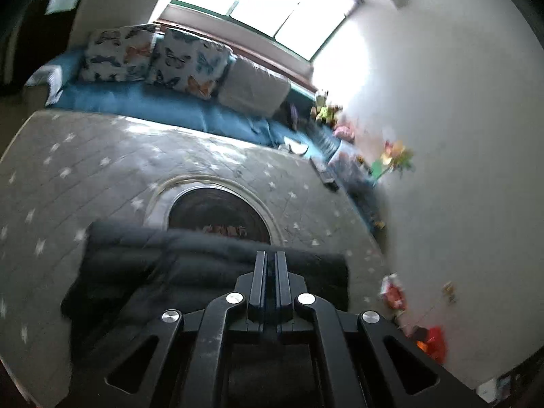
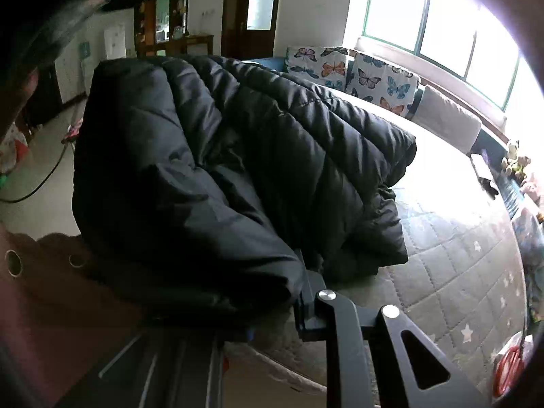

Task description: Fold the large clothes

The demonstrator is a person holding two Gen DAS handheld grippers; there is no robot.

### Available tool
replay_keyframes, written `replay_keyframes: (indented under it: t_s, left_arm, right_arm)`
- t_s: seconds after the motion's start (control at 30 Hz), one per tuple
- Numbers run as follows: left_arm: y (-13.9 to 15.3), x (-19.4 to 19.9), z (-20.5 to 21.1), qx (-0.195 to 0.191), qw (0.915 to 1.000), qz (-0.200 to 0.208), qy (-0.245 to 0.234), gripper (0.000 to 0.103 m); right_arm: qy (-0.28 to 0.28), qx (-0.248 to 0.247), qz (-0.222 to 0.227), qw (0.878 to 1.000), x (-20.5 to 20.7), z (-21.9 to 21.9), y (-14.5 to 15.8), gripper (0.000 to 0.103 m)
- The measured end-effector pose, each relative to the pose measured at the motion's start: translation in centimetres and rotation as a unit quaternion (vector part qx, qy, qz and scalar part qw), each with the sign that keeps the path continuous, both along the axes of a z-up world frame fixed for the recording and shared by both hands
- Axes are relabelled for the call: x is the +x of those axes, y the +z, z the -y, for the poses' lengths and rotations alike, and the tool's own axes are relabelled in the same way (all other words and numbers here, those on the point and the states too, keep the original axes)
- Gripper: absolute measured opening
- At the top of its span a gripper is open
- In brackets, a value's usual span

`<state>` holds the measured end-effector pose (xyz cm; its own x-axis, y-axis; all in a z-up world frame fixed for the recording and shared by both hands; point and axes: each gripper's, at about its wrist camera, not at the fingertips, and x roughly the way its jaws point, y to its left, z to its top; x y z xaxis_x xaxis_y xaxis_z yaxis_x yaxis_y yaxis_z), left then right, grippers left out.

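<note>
Left wrist view: left gripper (image 1: 271, 255), fingers lying pressed together with nothing visible between them, is hovering over the jacket's near edge. Jacket (image 1: 190, 265), black and quilted, is lying folded on the mat (image 1: 102, 170), its long edge running left to right. Mat, grey with white stars and a round dark motif (image 1: 217, 210), is showing bare ground to the left of and beyond the jacket. Sofa (image 1: 153, 108), blue, is bordering the mat's far edge, carrying butterfly cushions (image 1: 153, 56). Toys (image 1: 394, 153), blurred, are lining the wall (image 1: 459, 136) on the right.

Right wrist view: right gripper (image 2: 299, 272) is sitting mostly buried under the jacket (image 2: 221, 156); its fingers are hidden, so whether they are gripping the fabric cannot be told, though a fold is draping over them. Jacket is bulking up left of centre, its right edge ending on the mat (image 2: 459, 255), which is lying open toward the window (image 2: 442, 27). Door (image 2: 251, 10) is standing at the back.
</note>
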<state>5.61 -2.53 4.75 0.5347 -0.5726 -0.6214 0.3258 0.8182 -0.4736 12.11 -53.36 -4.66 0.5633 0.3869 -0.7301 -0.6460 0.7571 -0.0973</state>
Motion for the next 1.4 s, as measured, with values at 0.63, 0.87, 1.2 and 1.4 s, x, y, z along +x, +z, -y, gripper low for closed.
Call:
replay_keyframes:
  t_s: [0.63,0.87,1.2,1.4]
  left_arm:
    - [-14.7,9.6,2.6,0.048,0.9909,-0.115,-0.049,0.003]
    - [-15.5,5.8,0.4,0.026,0.9940,-0.094,-0.051,0.003]
    - [-15.8,0.8,-0.2,0.050,0.9950,-0.059,-0.063,0.003]
    - [-15.9,-0.9,-1.2,0.044,0.9944,-0.061,-0.074,0.003]
  right_arm:
    - [0.003,-0.036,0.033,0.999,-3.0,0.5,3.7,0.040]
    - [-0.077,-0.082,0.025,0.993,-4.8,3.5,6.3,0.043]
    - [-0.073,0.037,0.024,0.996,2.3,-2.5,10.6,0.061]
    - [-0.054,0.025,-0.041,0.997,8.1,-7.6,6.2,0.061]
